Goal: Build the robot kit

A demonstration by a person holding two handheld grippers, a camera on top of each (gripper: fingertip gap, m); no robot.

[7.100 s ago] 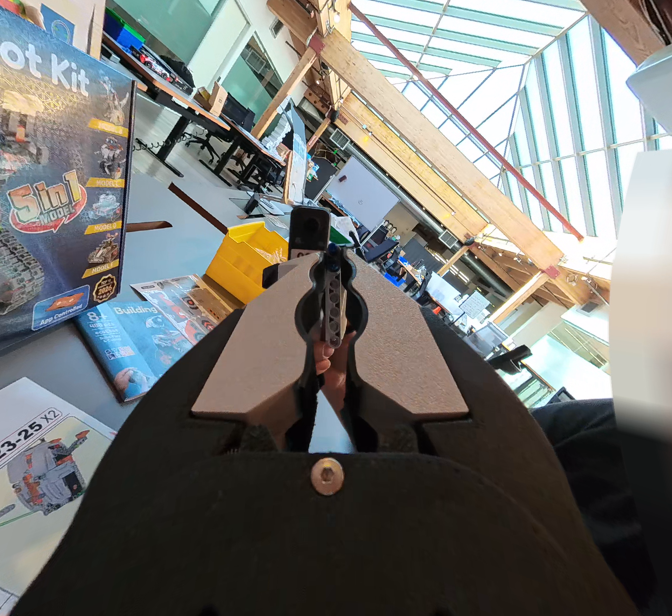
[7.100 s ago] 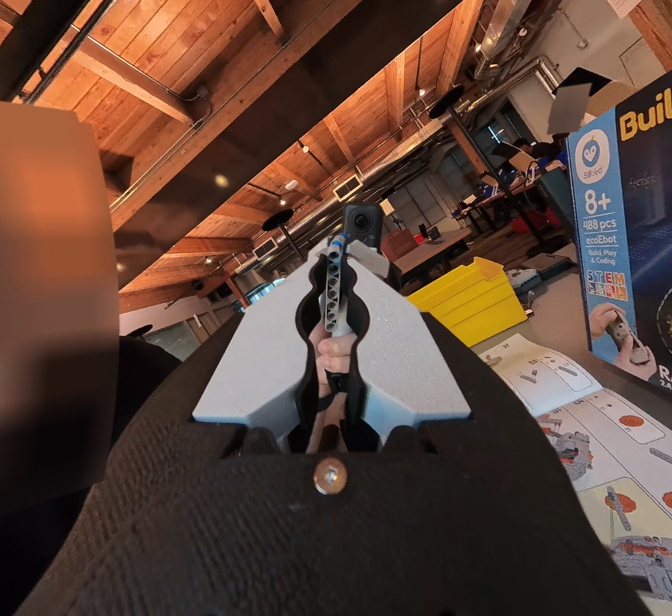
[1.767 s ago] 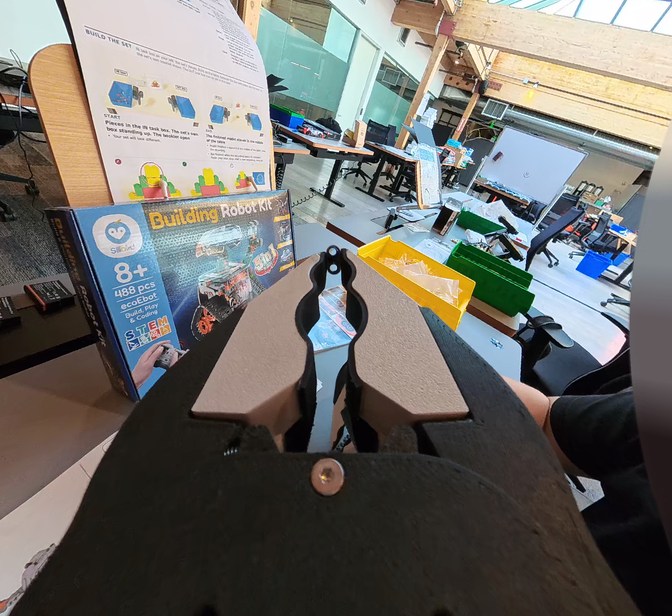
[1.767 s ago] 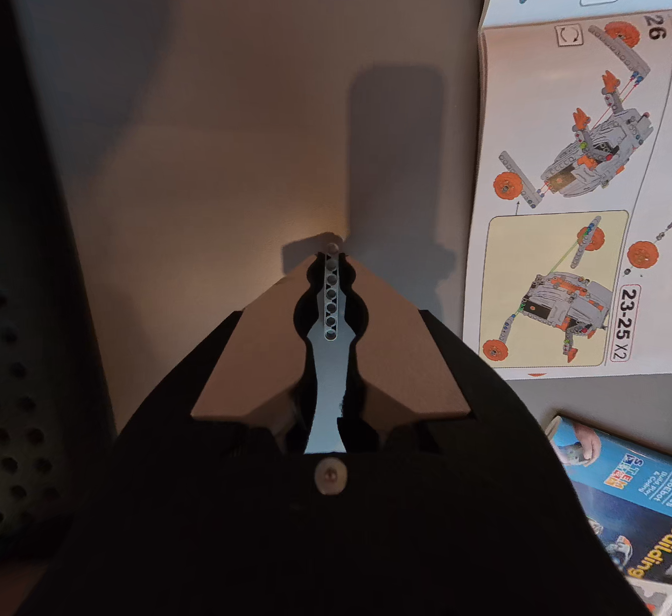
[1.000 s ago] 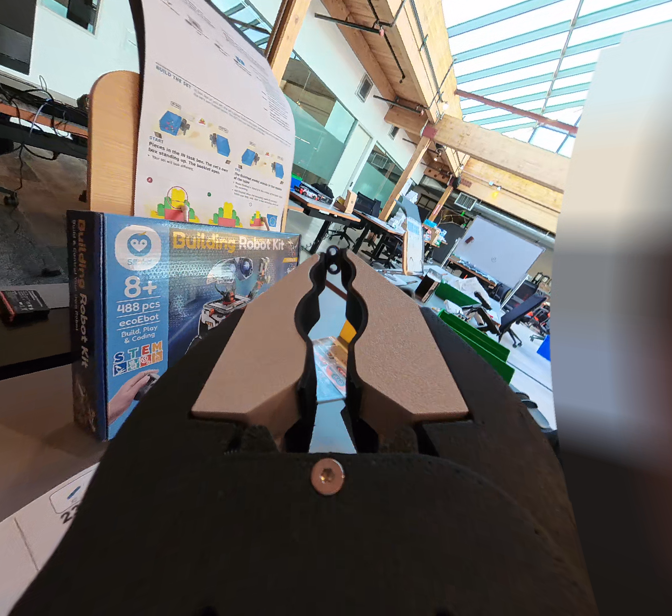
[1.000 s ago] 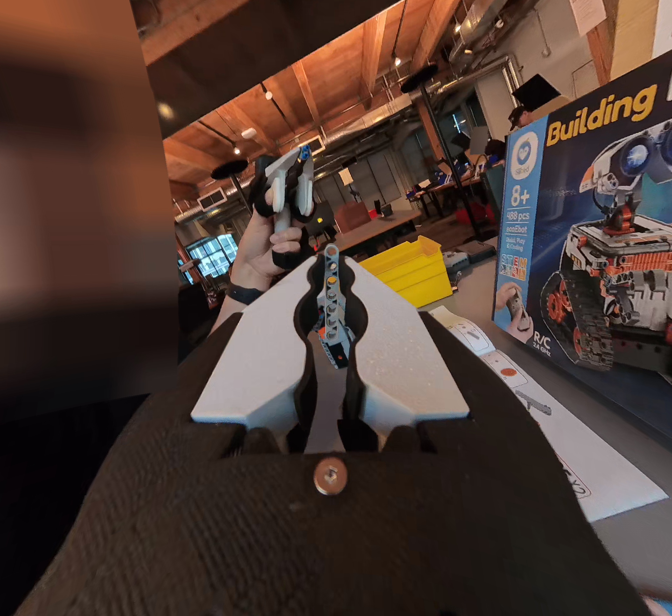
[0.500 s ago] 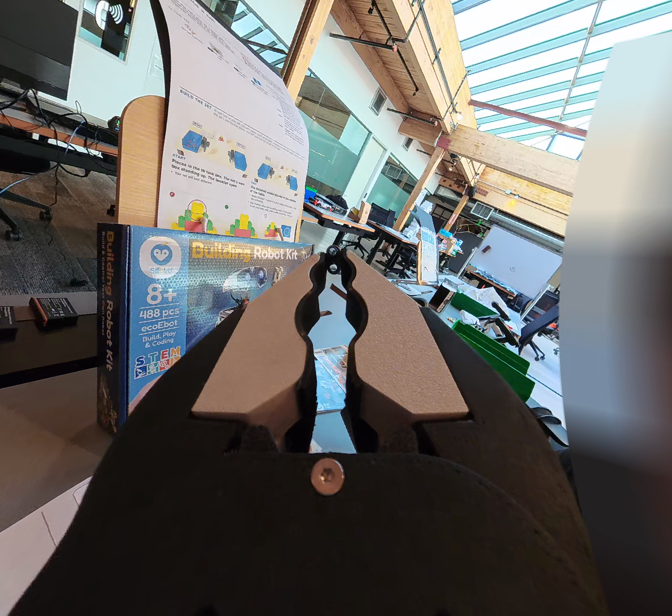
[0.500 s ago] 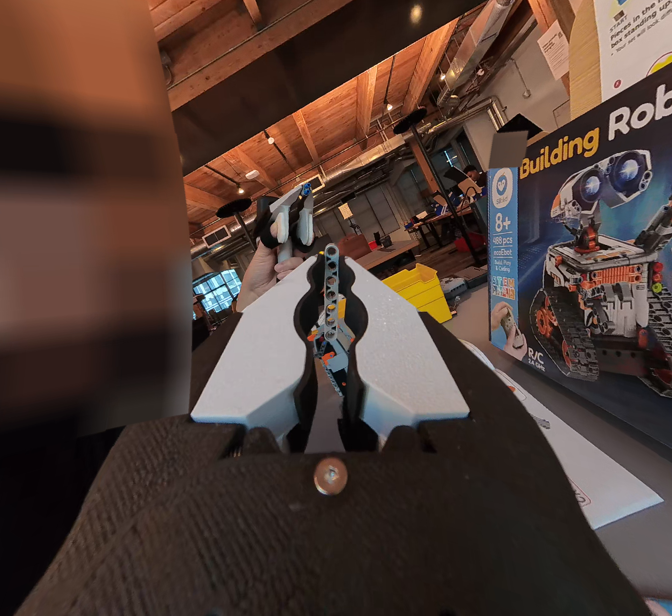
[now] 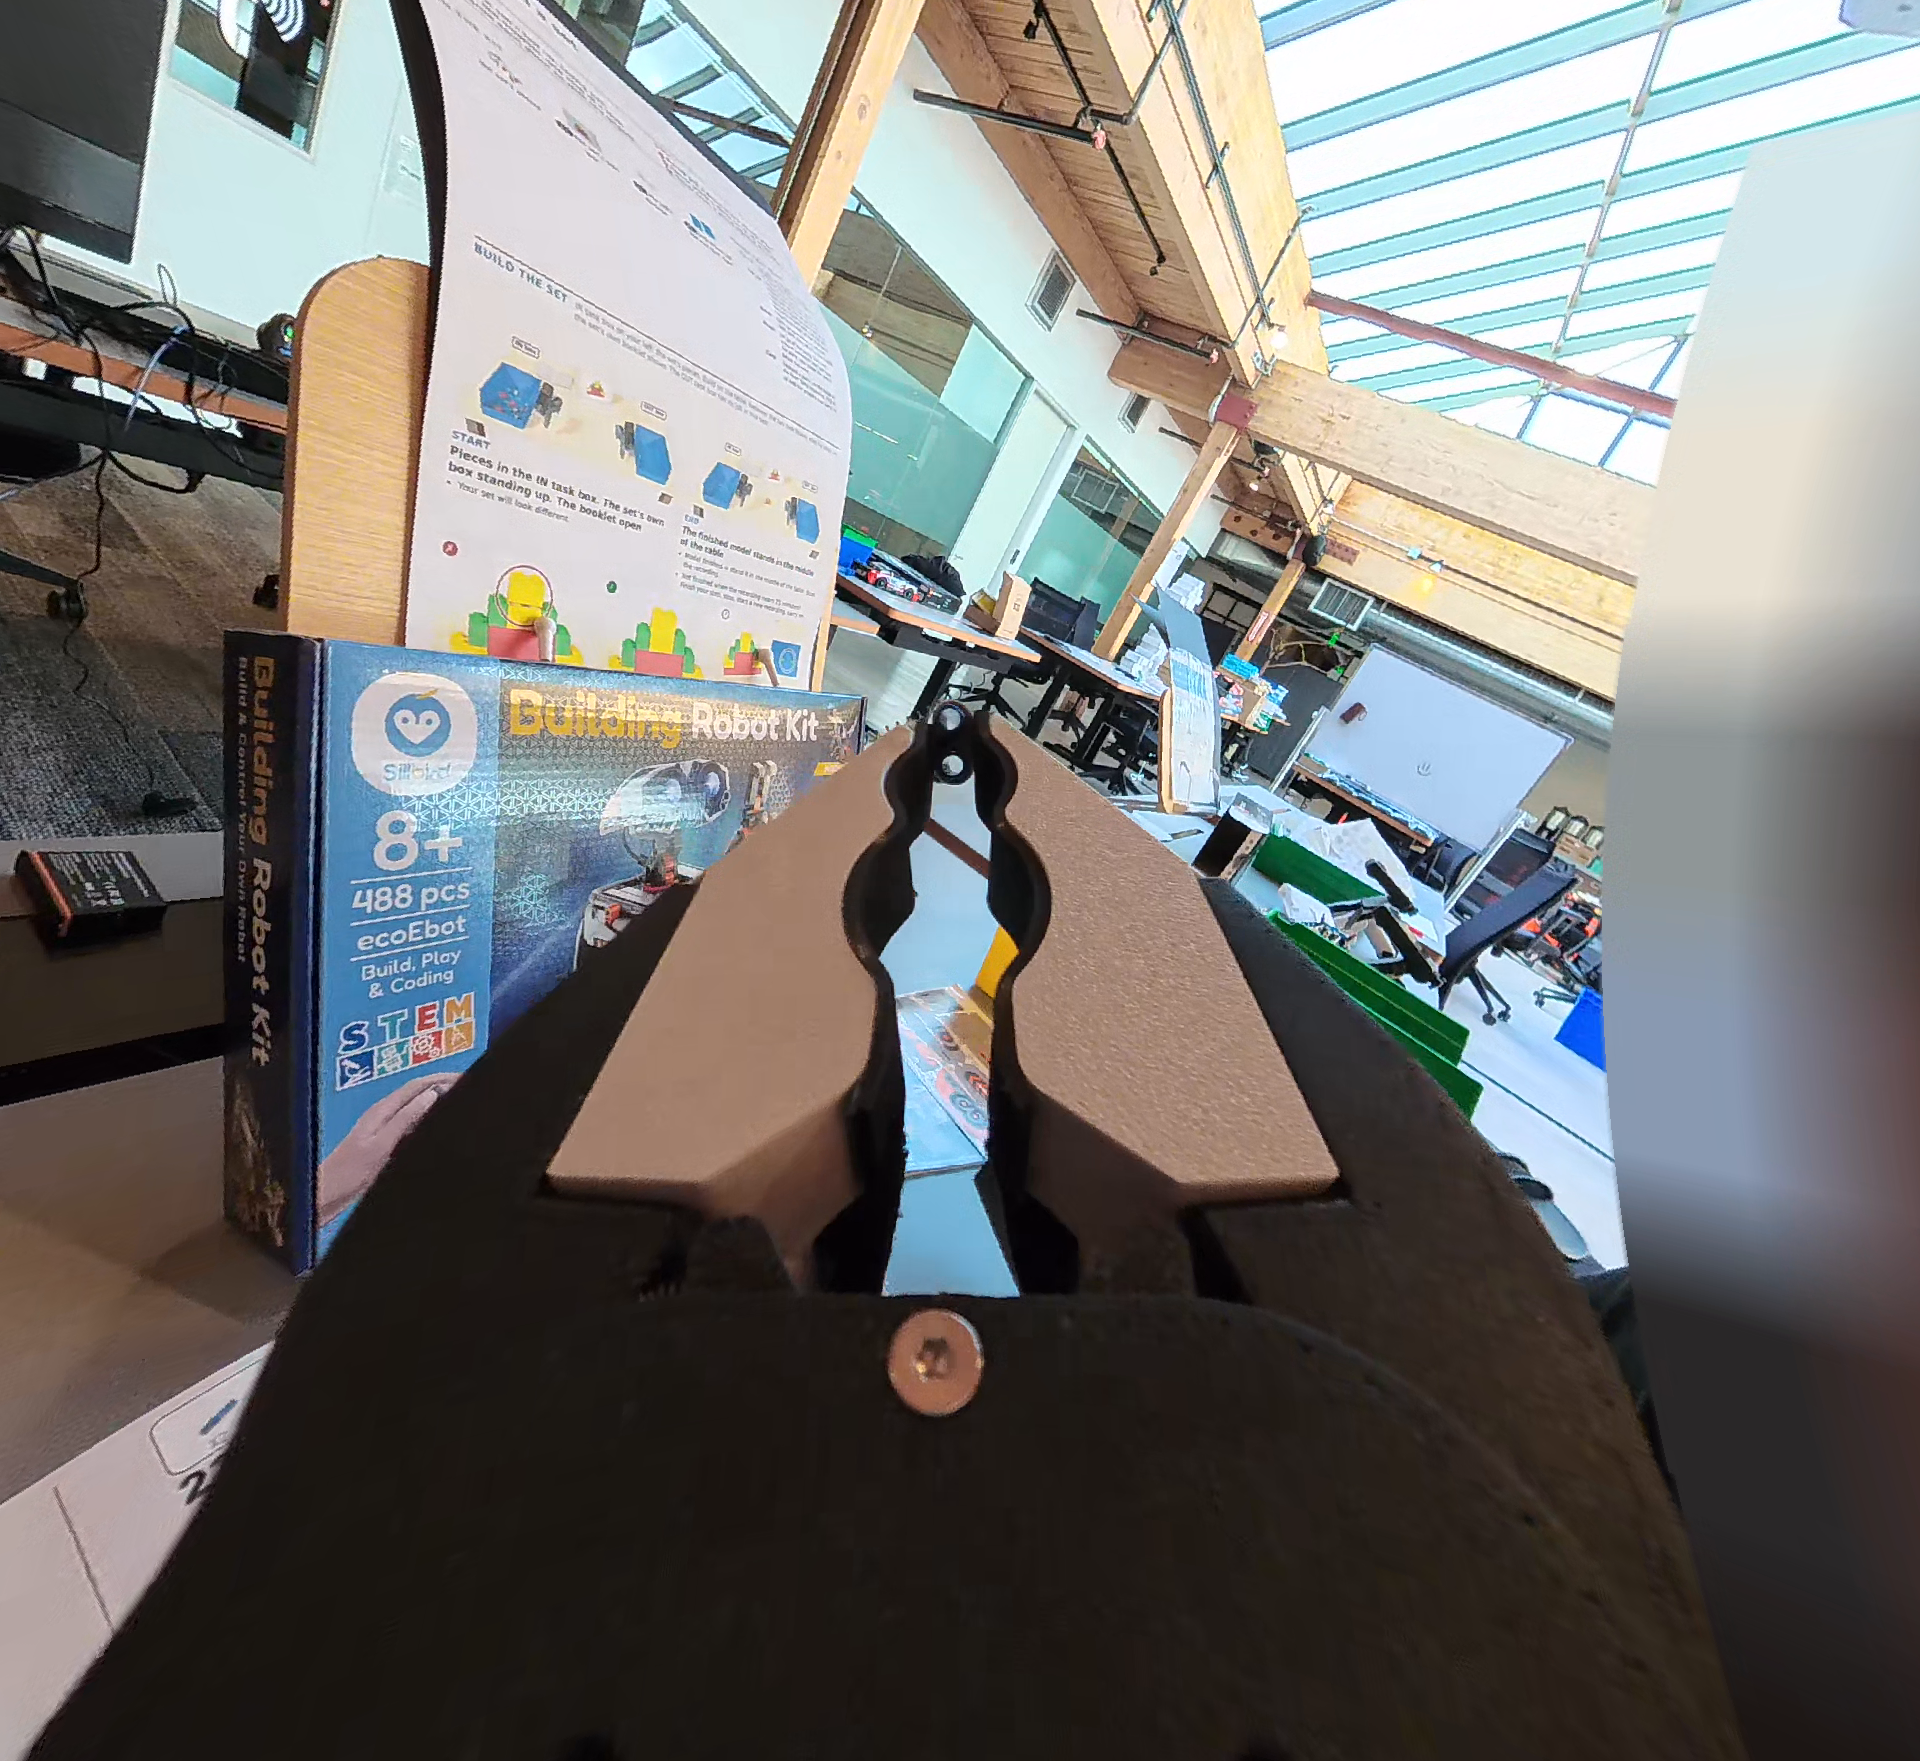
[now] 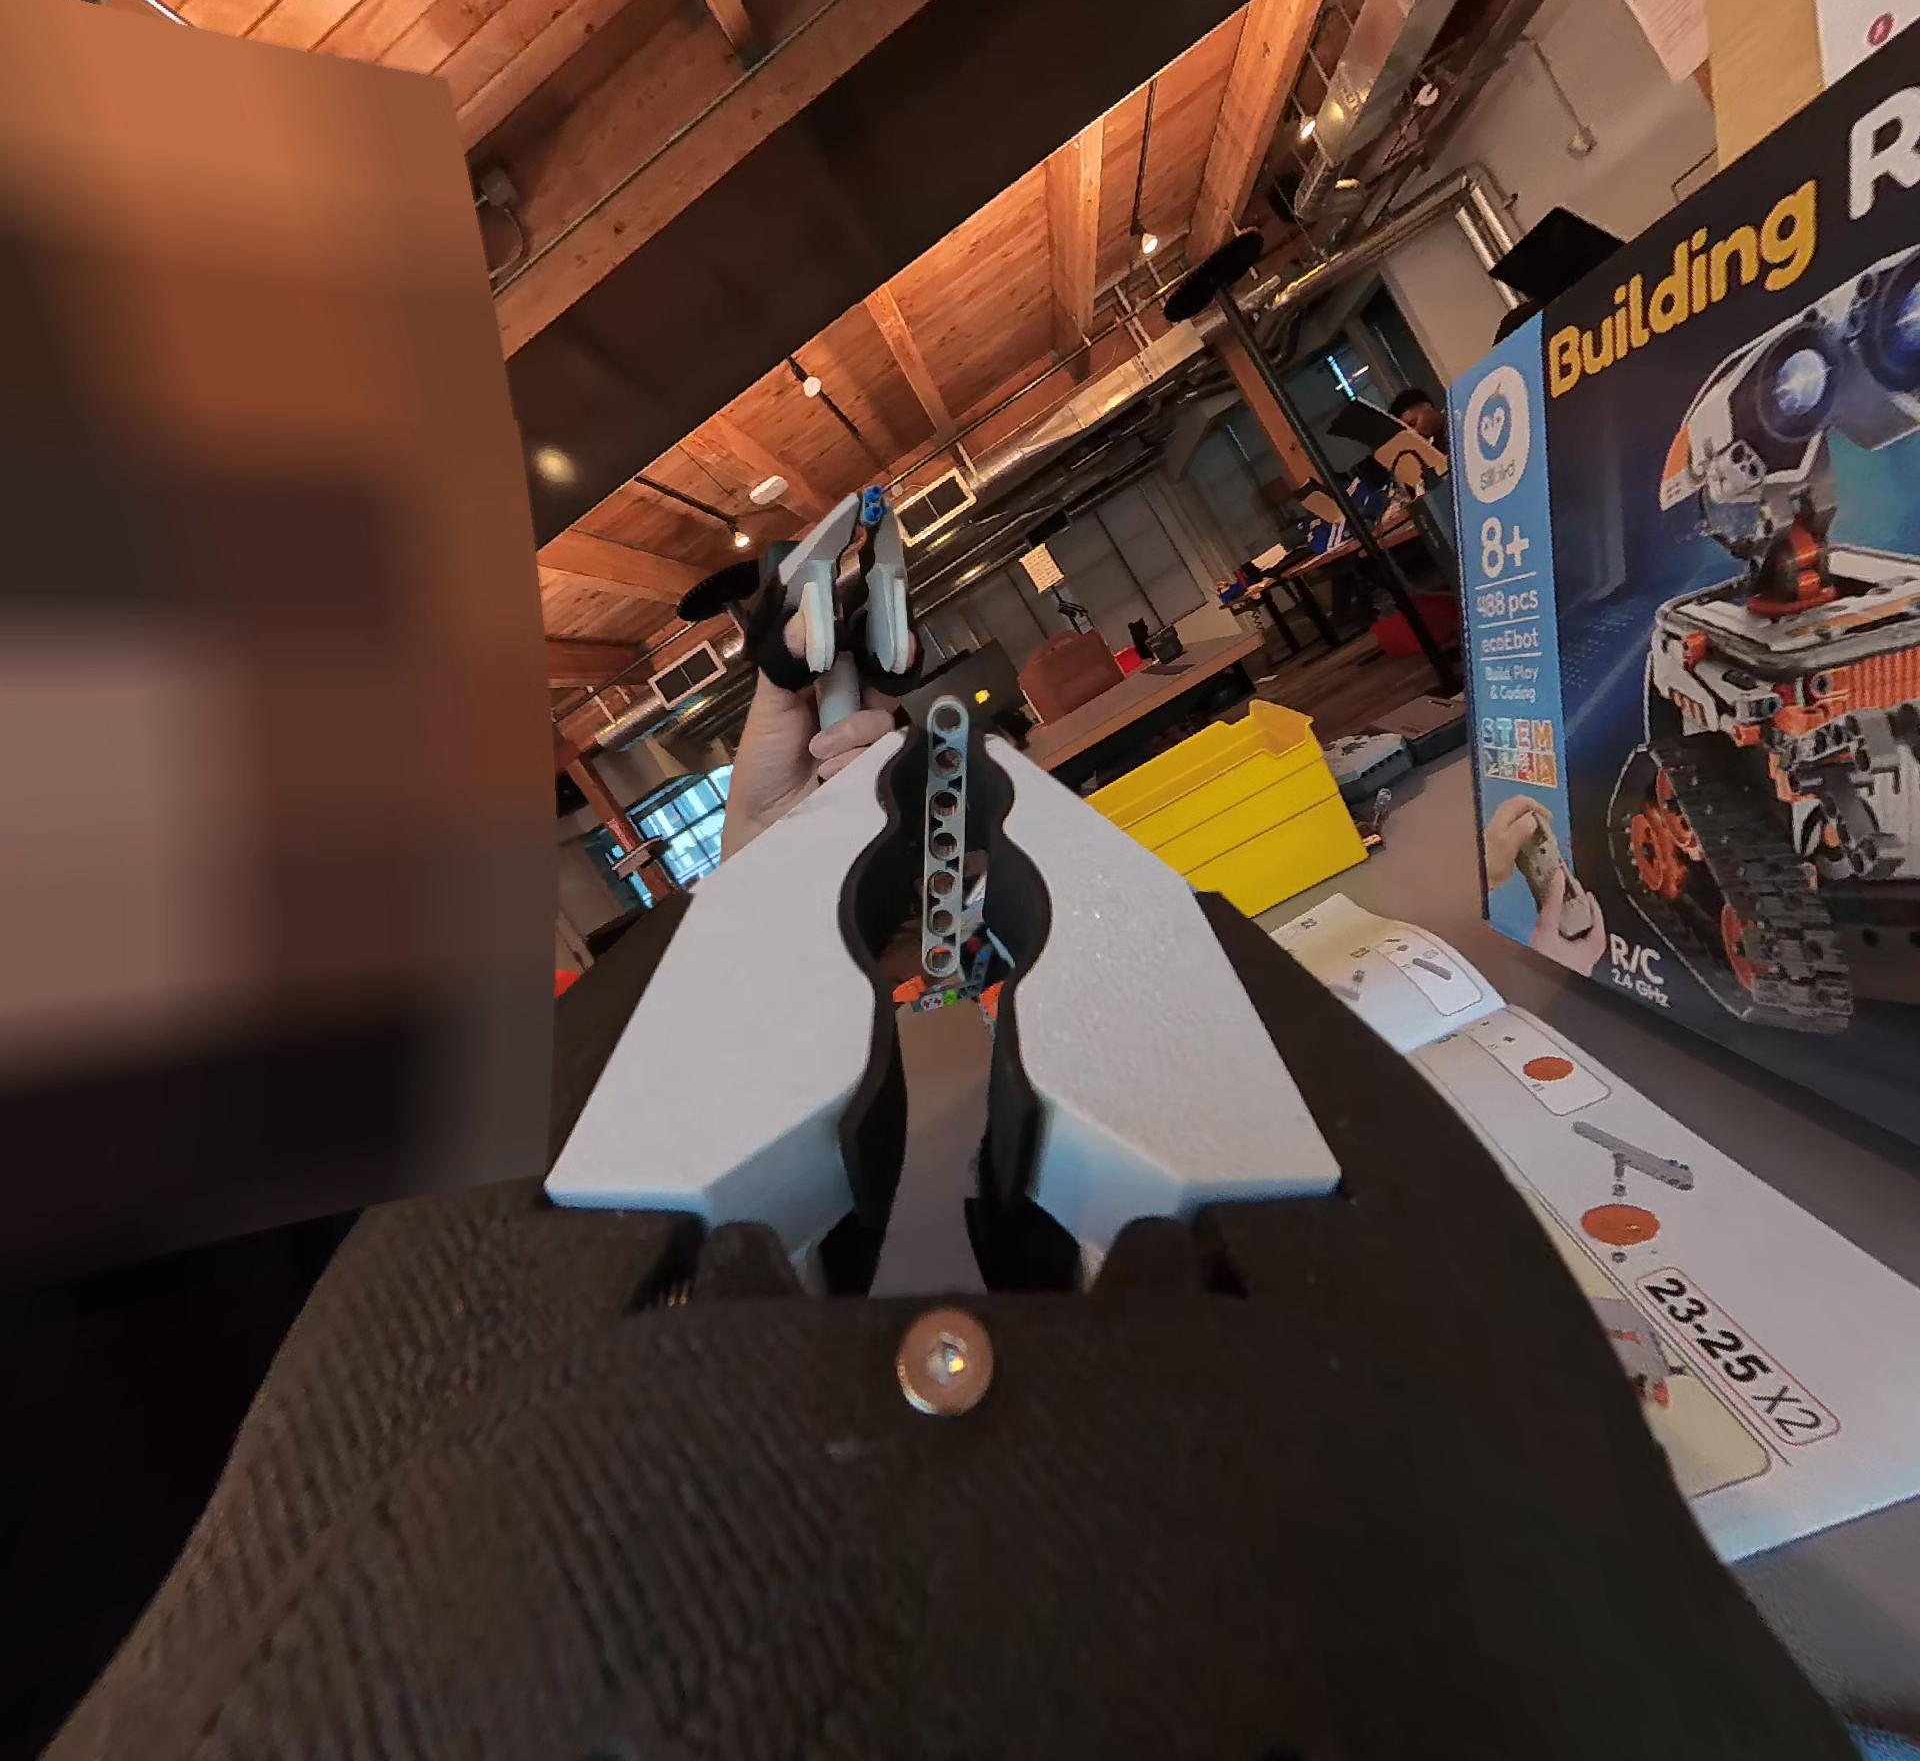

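Two tan fingers of the left gripper are pressing together at their tips, pinching a small dark pin with two round ends showing. Left of and beyond the fingers a blue kit box is standing upright on the grey table, with a curled printed sheet leaning on a wooden board behind it. Through the gap between the fingers a booklet is lying flat, and green bins are sitting off to the right.

In the right wrist view, the right gripper is clamping a grey beam with holes, which is standing up along the fingers and poking out past the tips. Beyond the tips and slightly left, a hand is holding the left gripper raised, a blue pin nipped in its tips. To the right are a yellow bin, the kit box and an open instruction sheet.
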